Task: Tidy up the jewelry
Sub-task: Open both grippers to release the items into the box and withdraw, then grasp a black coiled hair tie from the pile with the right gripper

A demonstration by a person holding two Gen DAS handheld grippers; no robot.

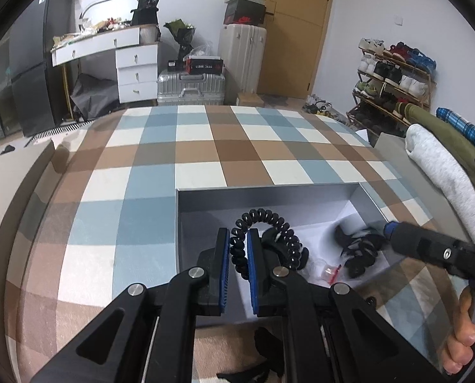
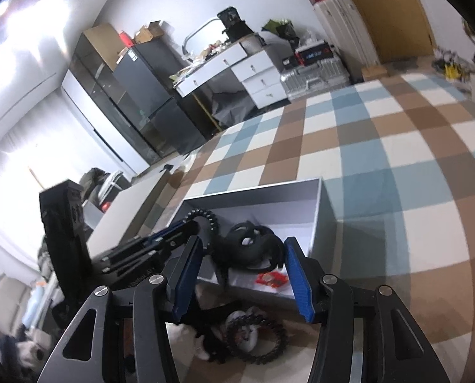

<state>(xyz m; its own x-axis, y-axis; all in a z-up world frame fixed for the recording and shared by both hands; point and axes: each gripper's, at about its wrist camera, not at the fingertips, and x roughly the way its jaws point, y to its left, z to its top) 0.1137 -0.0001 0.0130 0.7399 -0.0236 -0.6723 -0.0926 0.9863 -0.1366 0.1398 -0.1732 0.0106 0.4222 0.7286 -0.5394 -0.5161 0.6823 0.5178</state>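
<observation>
My left gripper (image 1: 238, 239) is shut on a black spiral coil band (image 1: 269, 220), holding it up over the near left part of an open grey box (image 1: 269, 188). Inside the box lie a heap of black bands (image 1: 362, 249) and a small clear bag with red pieces (image 1: 328, 271). The right gripper (image 1: 394, 231) reaches in from the right toward that heap. In the right wrist view my right gripper (image 2: 243, 242) stands open over the box (image 2: 253, 191), with the black bands (image 2: 247, 249) between and beyond its blue pads (image 2: 296, 274). They do not press on the bands.
The box sits on a bed with a brown, blue and white checked cover (image 1: 199, 146). Another black spiral ring (image 2: 253, 335) lies outside the box near its front wall. Folded grey and green clothes (image 1: 441, 166) lie at the right. A hand (image 1: 461, 328) grips the right tool.
</observation>
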